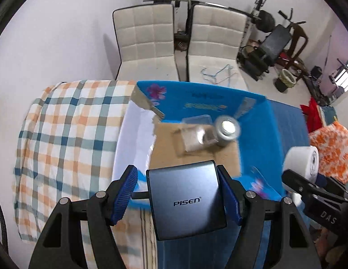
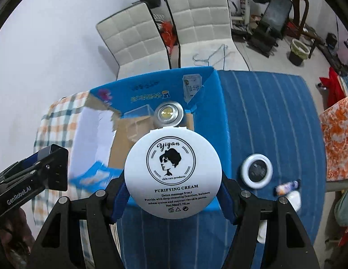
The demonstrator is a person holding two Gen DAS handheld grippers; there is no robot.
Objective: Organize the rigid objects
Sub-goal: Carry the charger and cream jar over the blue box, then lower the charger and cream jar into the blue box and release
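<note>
Above the blue box, 2 grippers carry cargo: the left gripper clamped on a grey Pisen charger, the right gripper on a white cream jar. Best lowered gently beside the silver tin inside.

blue cardboard box, orange-and-teal checked cloth, white-striped blue cloth, white cream jar, grey power bank.
</note>
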